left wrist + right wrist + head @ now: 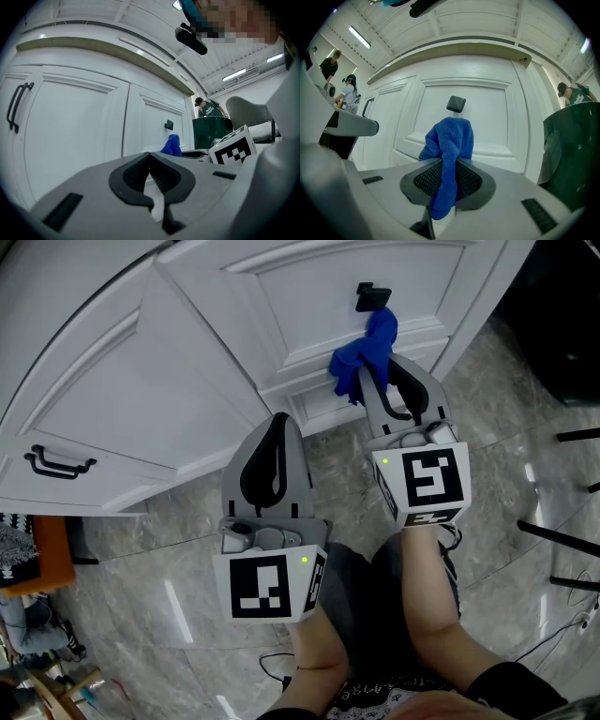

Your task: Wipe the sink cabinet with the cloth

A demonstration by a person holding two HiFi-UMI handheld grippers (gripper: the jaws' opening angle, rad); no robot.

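Top of sink cabinet (141,399) past the edge; cloth (371,345) partly behind right hand-held gripper (375,377)

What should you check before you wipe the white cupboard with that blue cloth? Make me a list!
1. Blue cloth clamped in the right gripper: ok.
2. Cloth sticks out past the jaws: ok.
3. Cloth touching the cabinet door: cannot tell.
4. Door shut: ok.
5. Room to wipe upward: not ok, the black knob sits just above the cloth.
6. Left gripper shut, empty, out of the way: ok.
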